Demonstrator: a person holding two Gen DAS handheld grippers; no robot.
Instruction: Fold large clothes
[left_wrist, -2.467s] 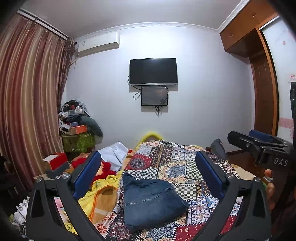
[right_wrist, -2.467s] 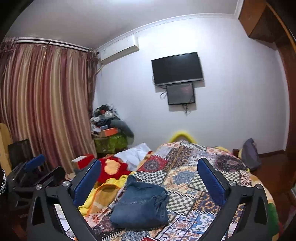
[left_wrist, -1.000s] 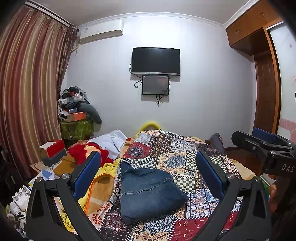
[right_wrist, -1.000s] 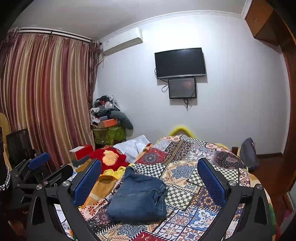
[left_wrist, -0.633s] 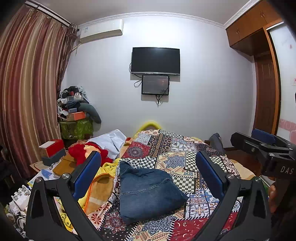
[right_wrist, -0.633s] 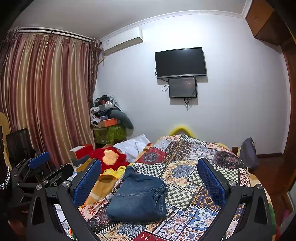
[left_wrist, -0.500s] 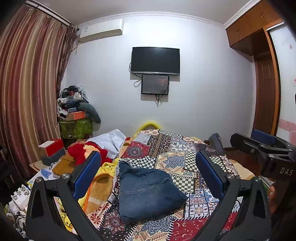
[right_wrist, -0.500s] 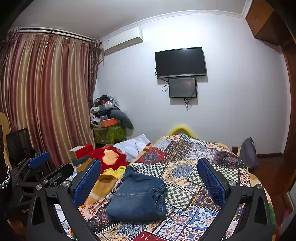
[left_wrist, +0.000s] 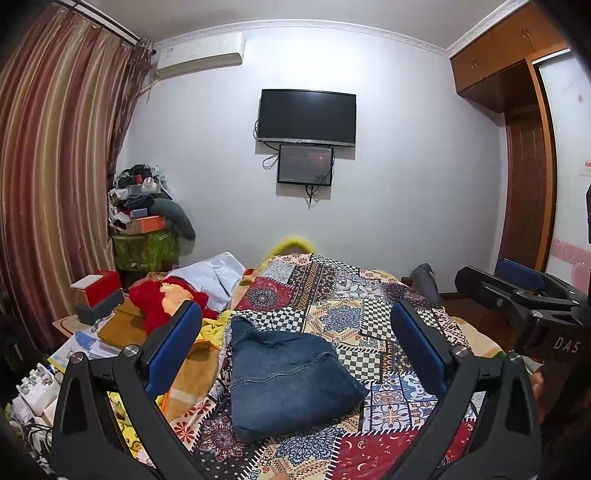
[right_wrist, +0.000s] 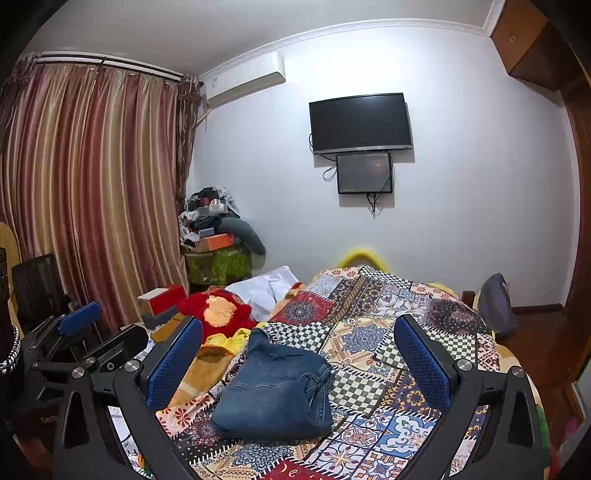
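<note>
Both views have dipped slightly since earlier. The left tool (left_wrist: 295, 347) hangs open and empty above the folded blue denim garment (left_wrist: 286, 374) on the patchwork-quilted bed (left_wrist: 369, 321); the right tool (right_wrist: 297, 354) likewise. Folding looks done; next likely needs another garment

My left tool (left_wrist: 295, 350) has black angular arms, blue textured pads and silver screw heads. My right tool (right_wrist: 298, 354) is built alike; at three o'clock of the left view its side carries white "DAS" lettering, bare skin beneath.
</note>
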